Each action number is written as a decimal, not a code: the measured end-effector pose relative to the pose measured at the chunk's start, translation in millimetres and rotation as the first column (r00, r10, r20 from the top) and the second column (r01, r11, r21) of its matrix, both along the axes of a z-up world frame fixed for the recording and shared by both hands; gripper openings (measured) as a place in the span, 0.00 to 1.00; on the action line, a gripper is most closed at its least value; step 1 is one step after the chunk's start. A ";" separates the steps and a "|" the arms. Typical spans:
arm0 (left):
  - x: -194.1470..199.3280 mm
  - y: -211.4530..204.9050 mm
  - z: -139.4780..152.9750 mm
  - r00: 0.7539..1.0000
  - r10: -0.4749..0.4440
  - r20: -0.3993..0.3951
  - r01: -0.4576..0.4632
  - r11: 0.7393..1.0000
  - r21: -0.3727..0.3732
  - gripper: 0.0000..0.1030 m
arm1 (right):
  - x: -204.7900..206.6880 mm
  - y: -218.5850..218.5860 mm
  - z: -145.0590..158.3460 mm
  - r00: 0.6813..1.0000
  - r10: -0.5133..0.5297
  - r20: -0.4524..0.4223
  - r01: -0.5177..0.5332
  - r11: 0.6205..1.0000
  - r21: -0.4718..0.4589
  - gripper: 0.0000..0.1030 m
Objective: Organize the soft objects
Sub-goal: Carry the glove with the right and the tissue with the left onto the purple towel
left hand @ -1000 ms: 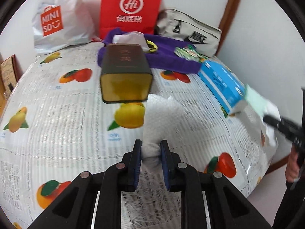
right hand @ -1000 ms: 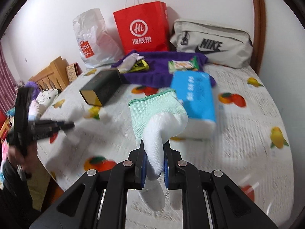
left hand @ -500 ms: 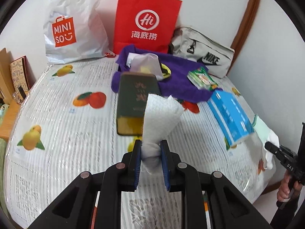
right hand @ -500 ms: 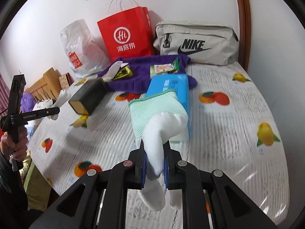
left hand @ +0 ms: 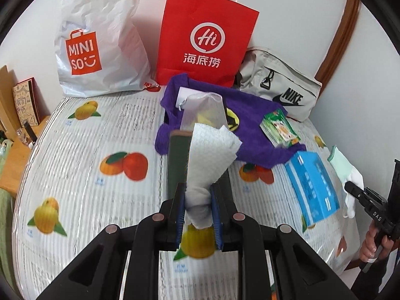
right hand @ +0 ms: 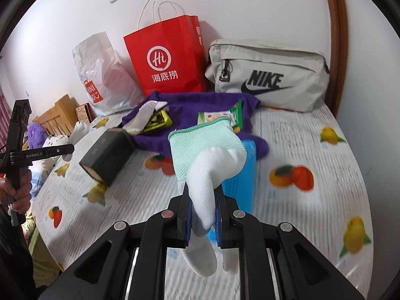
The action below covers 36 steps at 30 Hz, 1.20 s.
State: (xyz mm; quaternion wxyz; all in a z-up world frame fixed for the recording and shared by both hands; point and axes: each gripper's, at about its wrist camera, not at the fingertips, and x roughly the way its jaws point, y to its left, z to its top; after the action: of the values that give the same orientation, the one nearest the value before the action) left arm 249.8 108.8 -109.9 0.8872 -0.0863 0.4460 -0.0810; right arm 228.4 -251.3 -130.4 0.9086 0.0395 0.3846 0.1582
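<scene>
left tool (left hand: 197, 208): clamped on crumpled white paper towel (left hand: 208, 160) | right tool (right hand: 203, 212): clamped on white knit glove with green cuff (right hand: 207, 155) | both held above fruit-print bed (right hand: 300, 135)

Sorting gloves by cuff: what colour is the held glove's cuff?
Mint green; the glove is otherwise white. Clearest in the right wrist view.

A: How many bags stand along the wall at the top of the frame?
B: Three: one white plastic bag (left hand: 100, 47), one red paper bag (left hand: 205, 42), one grey pouch (right hand: 270, 75).
A: And boxes on the bed?
B: Two: one dark box (right hand: 107, 157), one blue tissue pack (left hand: 312, 187).
A: Gloves?
B: One glove (right hand: 207, 160), one purple cloth (left hand: 252, 125).
</scene>
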 end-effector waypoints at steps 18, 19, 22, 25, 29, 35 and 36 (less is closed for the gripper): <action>110.1 -13.7 -4.6 0.999 -0.018 -0.044 0.018 1.000 -0.014 0.18 | 126.3 21.0 5.9 1.000 -0.008 -0.007 0.007 0.998 -0.061 0.15; 116.0 -14.3 -5.6 0.999 -0.018 -0.048 0.017 1.000 -0.014 0.18 | 133.0 22.6 5.2 1.000 -0.004 -0.010 0.004 0.998 -0.067 0.15; 133.4 -14.7 -9.1 0.998 -0.010 -0.064 0.009 1.000 -0.017 0.18 | 151.2 26.4 2.0 1.000 0.001 -0.025 -0.003 0.997 -0.078 0.15; 152.6 -15.4 -13.5 0.997 -0.004 -0.082 0.001 1.000 -0.030 0.18 | 170.6 30.5 -3.8 0.999 0.004 -0.050 -0.009 0.996 -0.091 0.15; 176.9 -20.1 -21.7 0.994 -0.002 -0.108 -0.001 1.000 -0.028 0.18 | 193.7 37.1 -17.1 0.995 0.014 -0.094 -0.023 0.996 -0.090 0.15; 205.6 -35.8 -39.3 0.988 -0.026 -0.152 0.023 0.999 -0.022 0.19 | 218.0 48.3 -38.3 0.987 0.034 -0.157 -0.051 0.993 -0.104 0.17; 207.8 -37.8 -42.1 0.987 -0.028 -0.158 0.025 1.000 -0.017 0.20 | 221.0 49.3 -41.5 0.985 0.035 -0.170 -0.054 0.993 -0.104 0.17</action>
State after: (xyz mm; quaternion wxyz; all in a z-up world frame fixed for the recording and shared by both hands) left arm 457.6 71.0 -152.0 0.8471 -0.0931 0.5156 -0.0891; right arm 449.5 -202.0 -171.8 0.8699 -0.0050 0.4688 0.1536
